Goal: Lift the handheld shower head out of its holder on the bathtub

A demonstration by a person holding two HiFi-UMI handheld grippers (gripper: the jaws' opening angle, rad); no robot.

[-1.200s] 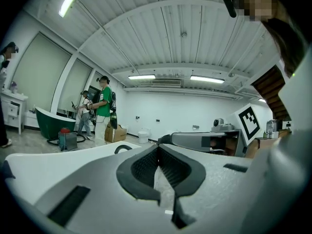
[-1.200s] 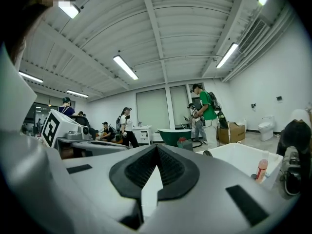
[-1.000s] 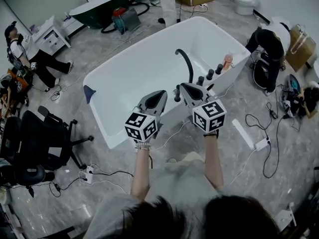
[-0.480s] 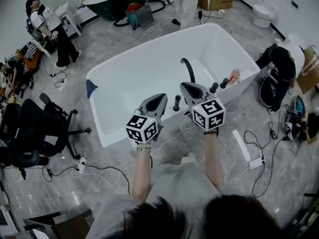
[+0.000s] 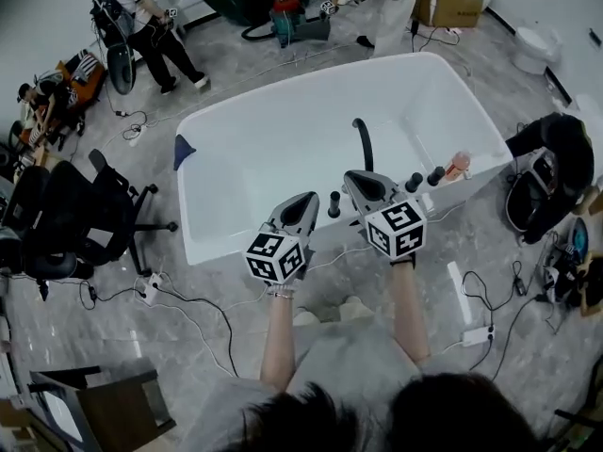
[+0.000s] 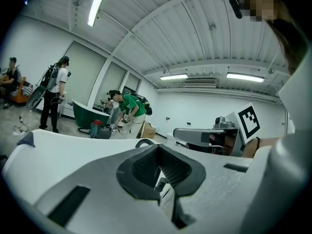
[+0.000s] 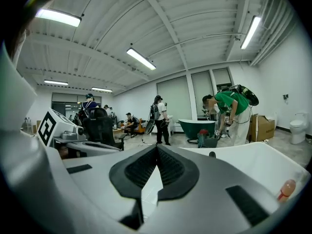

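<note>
Left claw (image 5: 303, 199) pressed together, nothing in it. Right claw (image 5: 353, 175) also pressed together, empty. Both hang side by side at frame center, over the near rim of the white bathtub (image 5: 283, 130). The shower head (image 5: 334, 203), as far as I can judge the short black upright piece on that rim, sits in its holder between the two claws, just beside both and touching neither. The curved black spout (image 5: 363, 141) rises just above it, the black knobs (image 5: 413, 182) are to the right, and a pink bottle (image 5: 458, 165) is further right. Progress: nothing lifted yet. Left to do: spread a claw, close on the shower head, pull it up out of the holder.
</note>
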